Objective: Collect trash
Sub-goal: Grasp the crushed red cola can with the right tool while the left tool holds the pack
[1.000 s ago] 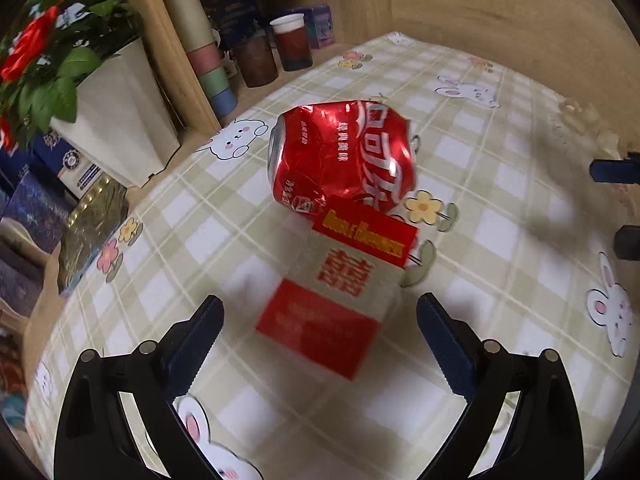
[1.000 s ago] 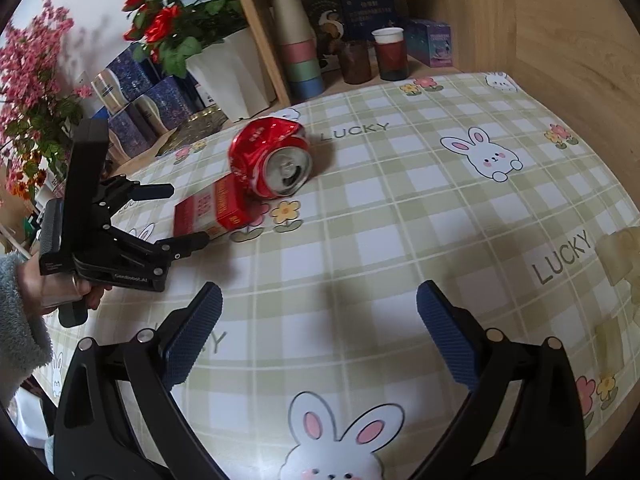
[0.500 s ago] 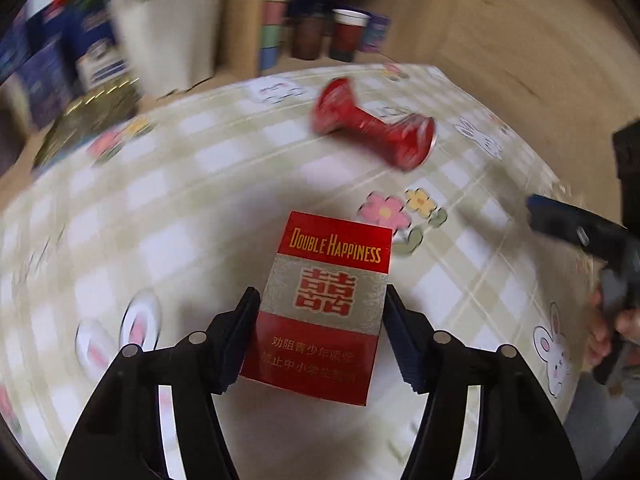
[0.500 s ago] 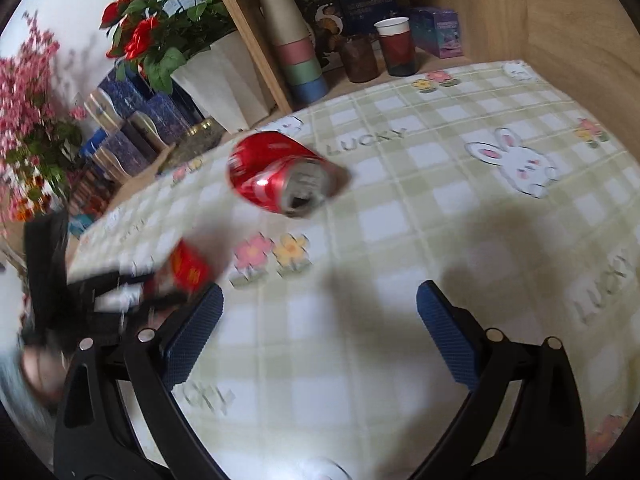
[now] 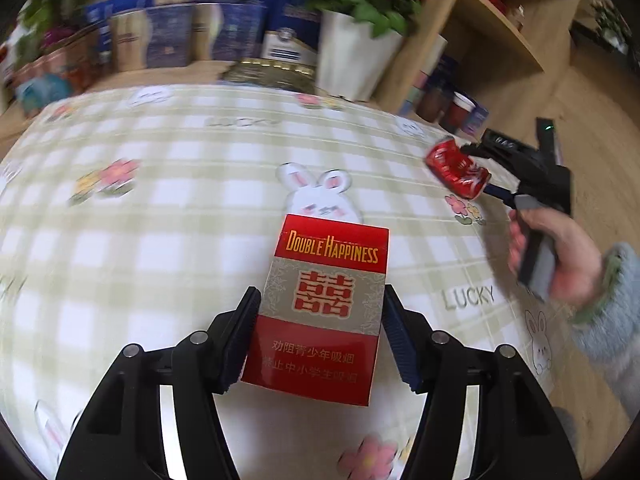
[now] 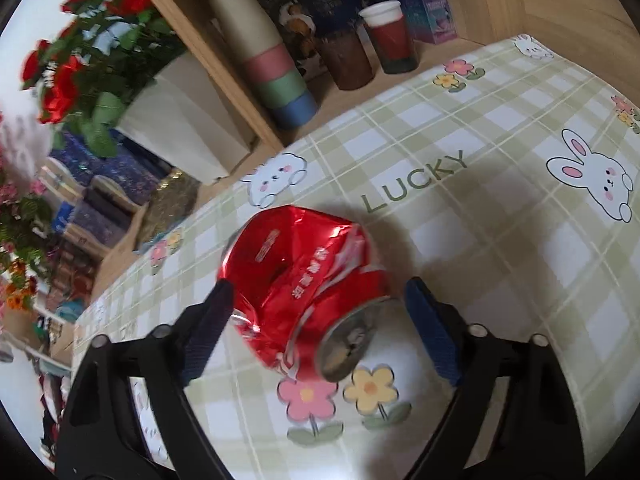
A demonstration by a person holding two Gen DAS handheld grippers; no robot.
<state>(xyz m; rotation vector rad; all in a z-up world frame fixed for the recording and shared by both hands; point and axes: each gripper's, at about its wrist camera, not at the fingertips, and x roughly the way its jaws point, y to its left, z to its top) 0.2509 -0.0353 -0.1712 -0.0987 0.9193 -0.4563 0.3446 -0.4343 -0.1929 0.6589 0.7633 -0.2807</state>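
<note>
Gripping the cigarette pack now, the left gripper has clamped both fingers on its sides and carried it away from the crushed can, which earlier lay touching it. The right gripper is closing around that can on the tablecloth, right finger not yet touching. No trash bin shows; shelf cups appear irrelevant.

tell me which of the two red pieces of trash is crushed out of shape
The red crushed drink can, dented and creased, lying between the closing right gripper fingers. The red and grey cigarette pack in the left gripper keeps flat faces and square corners.
</note>
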